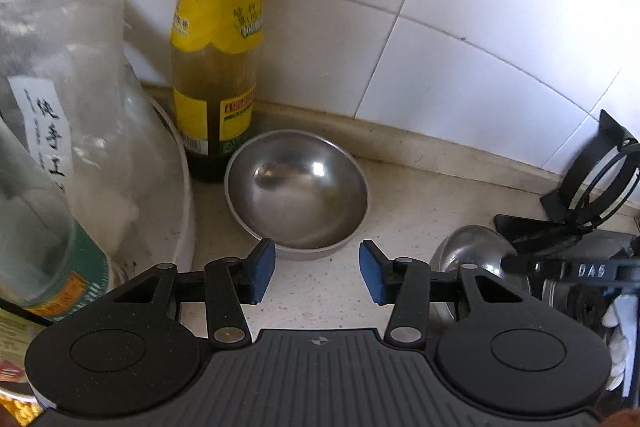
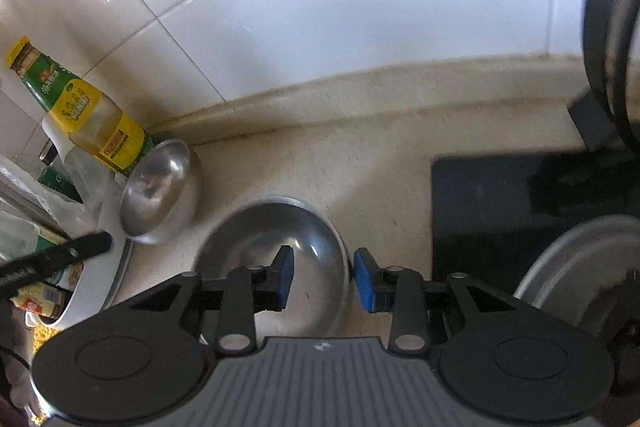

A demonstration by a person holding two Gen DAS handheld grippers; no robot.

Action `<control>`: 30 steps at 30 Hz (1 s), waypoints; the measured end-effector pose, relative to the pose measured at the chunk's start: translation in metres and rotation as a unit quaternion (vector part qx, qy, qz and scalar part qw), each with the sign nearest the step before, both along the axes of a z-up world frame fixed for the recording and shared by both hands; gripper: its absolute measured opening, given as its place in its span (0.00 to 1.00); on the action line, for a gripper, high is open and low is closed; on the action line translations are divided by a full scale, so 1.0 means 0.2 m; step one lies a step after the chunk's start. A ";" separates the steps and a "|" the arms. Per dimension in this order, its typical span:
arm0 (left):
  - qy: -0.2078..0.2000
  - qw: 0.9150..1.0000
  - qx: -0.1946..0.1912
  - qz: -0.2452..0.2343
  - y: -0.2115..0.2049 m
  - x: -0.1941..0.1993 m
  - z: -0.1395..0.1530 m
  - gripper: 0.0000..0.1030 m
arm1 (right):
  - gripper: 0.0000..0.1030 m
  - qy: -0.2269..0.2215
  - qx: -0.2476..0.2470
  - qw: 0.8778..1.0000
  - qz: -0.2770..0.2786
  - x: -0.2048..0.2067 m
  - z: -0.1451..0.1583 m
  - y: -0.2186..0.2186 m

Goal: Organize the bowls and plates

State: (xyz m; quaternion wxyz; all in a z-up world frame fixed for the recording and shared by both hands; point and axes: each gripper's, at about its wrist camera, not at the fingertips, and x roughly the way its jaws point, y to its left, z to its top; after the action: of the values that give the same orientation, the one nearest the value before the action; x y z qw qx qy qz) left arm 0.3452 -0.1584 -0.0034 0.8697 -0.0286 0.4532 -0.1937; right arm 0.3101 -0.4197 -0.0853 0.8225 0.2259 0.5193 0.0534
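A steel bowl sits on the pale counter just beyond my left gripper, which stands open with only bare counter between its blue pads. A second steel bowl lies to the right, under the other gripper. In the right wrist view that second bowl is right below my right gripper. One pad hangs inside the bowl and the other outside its right rim. The pads stand apart from the rim, so this gripper is open. The first bowl shows at the left beside the bottle.
A green and yellow bottle stands against the tiled wall behind the first bowl. A white basin holding a plastic bag crowds the left. A black stovetop and a steel dish lie to the right.
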 end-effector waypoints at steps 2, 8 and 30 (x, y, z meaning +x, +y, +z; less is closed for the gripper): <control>0.005 1.000 0.004 0.014 -0.01 0.01 -0.02 0.52 | 0.56 -0.020 -0.017 1.000 0.015 0.06 0.05 0.04; 0.010 0.999 -0.004 0.052 -0.01 0.06 -0.06 0.53 | 0.56 -0.051 -0.039 0.995 0.071 0.27 0.14 0.22; 0.032 0.988 -0.009 0.152 -0.06 0.21 -0.20 0.63 | 0.35 -0.006 -0.021 0.988 0.156 0.66 -0.21 0.61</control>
State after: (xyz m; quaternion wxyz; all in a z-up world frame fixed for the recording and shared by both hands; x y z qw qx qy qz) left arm 0.3873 -0.1705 -0.0429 0.8737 -0.1107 0.4695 -0.0624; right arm 0.4413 -0.2984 -0.1274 0.8117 0.1247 0.5441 0.1718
